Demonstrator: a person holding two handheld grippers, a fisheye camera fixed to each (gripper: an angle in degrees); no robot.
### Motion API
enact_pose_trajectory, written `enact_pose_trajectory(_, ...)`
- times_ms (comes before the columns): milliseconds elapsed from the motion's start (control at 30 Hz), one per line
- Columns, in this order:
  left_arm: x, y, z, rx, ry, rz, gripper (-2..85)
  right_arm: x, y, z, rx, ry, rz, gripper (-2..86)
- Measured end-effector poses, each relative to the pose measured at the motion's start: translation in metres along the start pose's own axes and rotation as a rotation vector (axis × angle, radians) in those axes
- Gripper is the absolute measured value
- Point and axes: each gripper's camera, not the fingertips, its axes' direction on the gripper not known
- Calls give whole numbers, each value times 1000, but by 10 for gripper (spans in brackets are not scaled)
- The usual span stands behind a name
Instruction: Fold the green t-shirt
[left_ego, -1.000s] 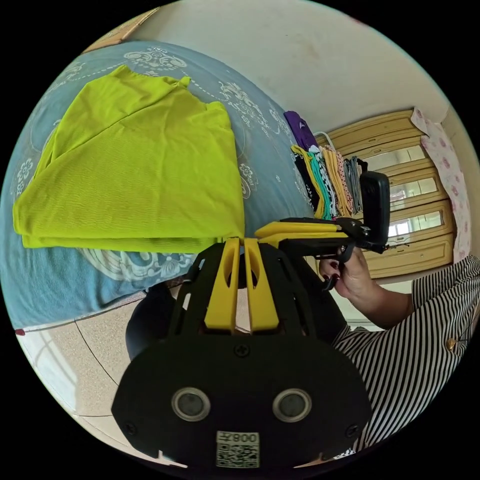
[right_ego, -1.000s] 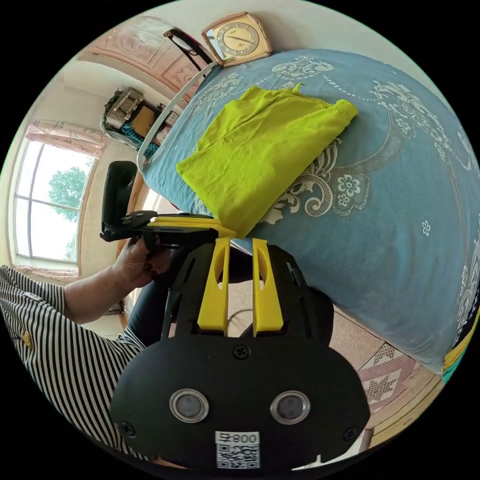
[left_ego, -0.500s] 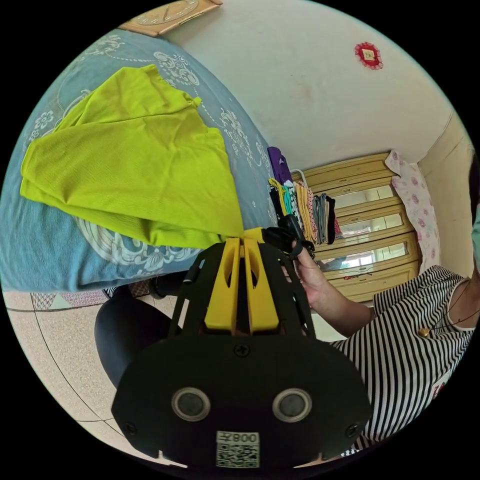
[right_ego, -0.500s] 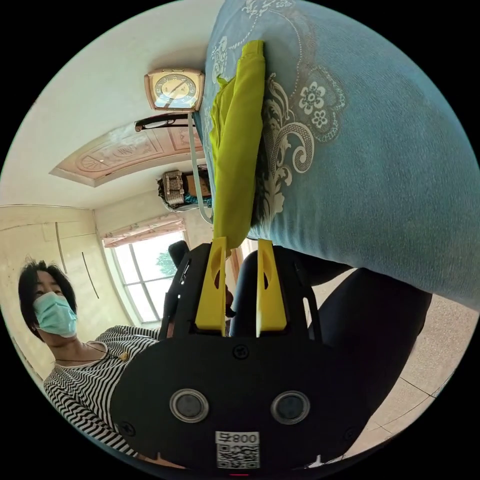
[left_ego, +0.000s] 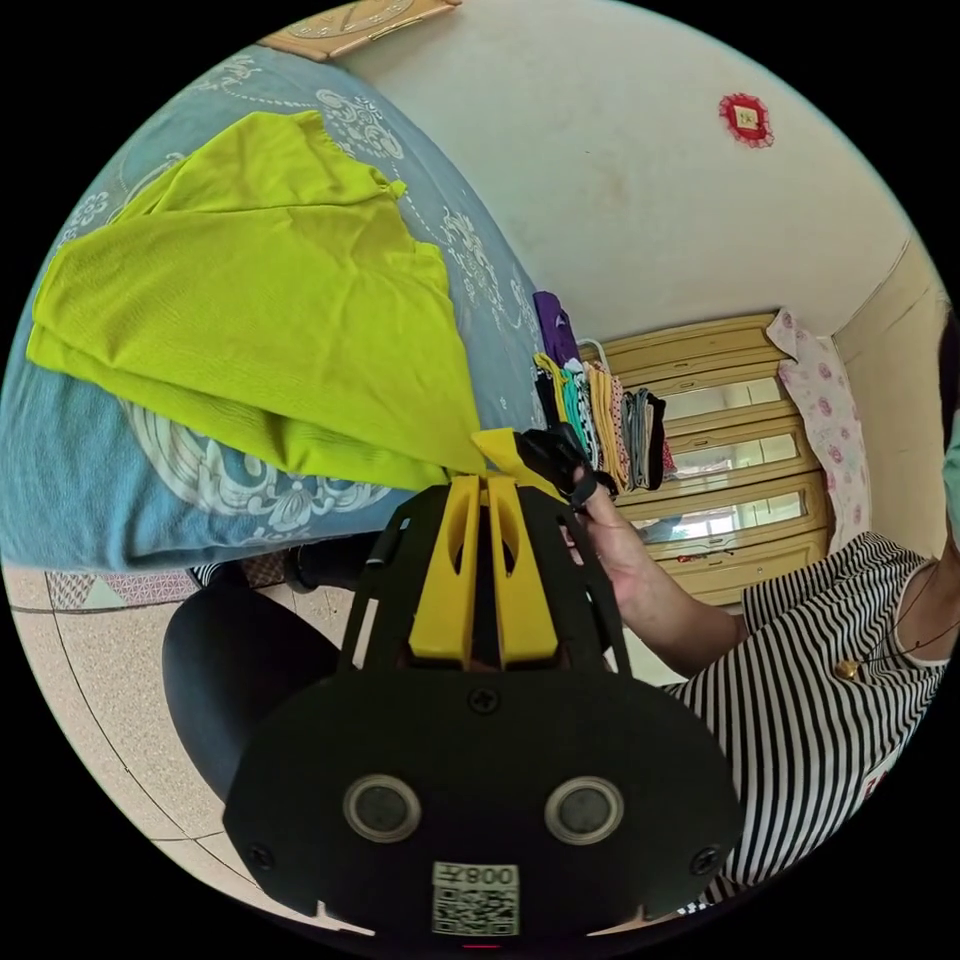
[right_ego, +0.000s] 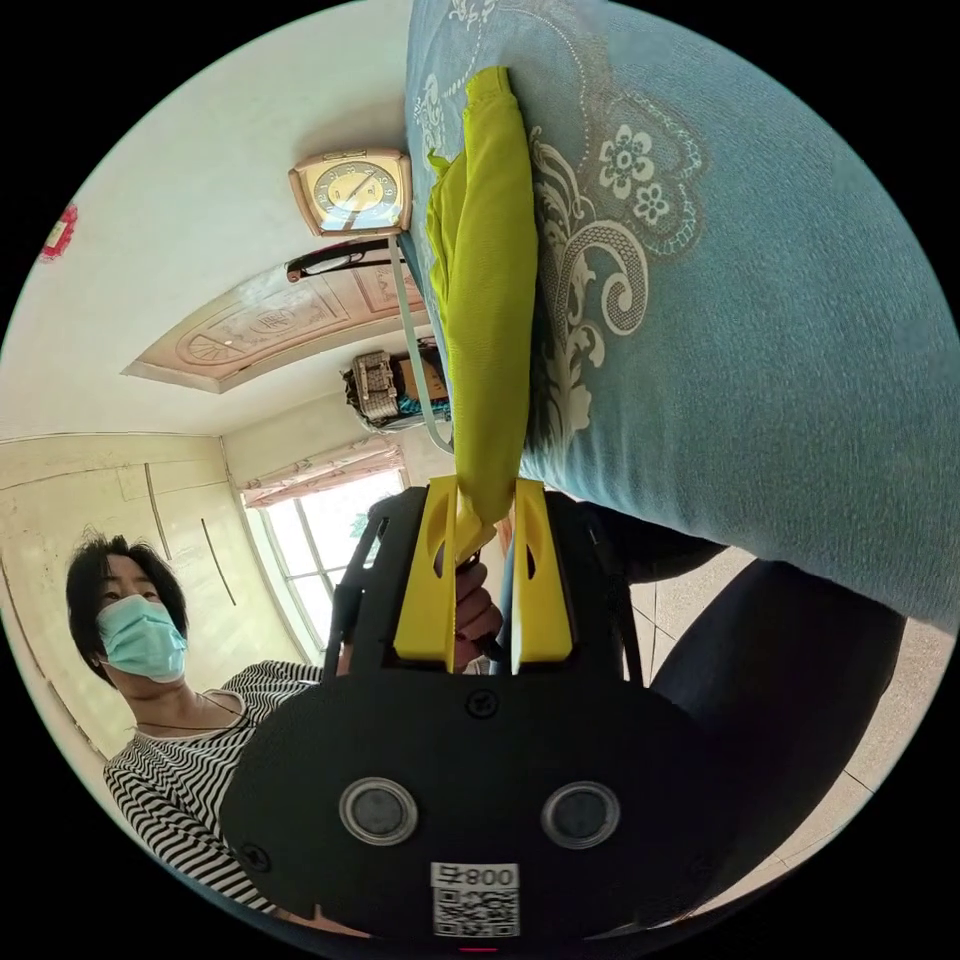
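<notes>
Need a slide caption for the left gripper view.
Left gripper shut on corner of folded green t-shirt on the blue bedspread.

The left gripper has its jaws pressed together; the right gripper has its jaws parted, a hand holding it.

Since a second ago the right gripper has turned on edge and now has the lime-green knit t-shirt's corner between its fingers.

Lime-green t-shirt; blue bedspread with white floral scrollwork; black-and-white striped top
</notes>
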Motion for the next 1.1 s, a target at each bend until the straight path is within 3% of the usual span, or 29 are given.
enact_pose_trajectory(200, -9, 12, -16, -6, 1, -10, 12, 33, -12, 4, -14, -9, 16, 56)
enact_pose_trajectory(400, -45, 36, -76, 188, -59, -172, 36, 53, -17, -12, -22, 55, -8, 36)
enact_pose_trajectory(567, -96, 61, -107, 377, 60, -373, 84, 68, -20, -22, -16, 38, -36, 29)
enact_pose_trajectory(767, -115, 79, -100, 408, 170, -439, 106, 91, -21, -29, -2, 3, -40, 29)
enact_pose_trajectory(933, -127, 97, -103, 542, 256, -501, 81, 111, -18, -34, 5, 4, -50, 28)
enact_pose_trajectory(1100, -121, 110, -106, 532, 247, -495, 41, 133, -13, -40, 9, 16, -58, 26)
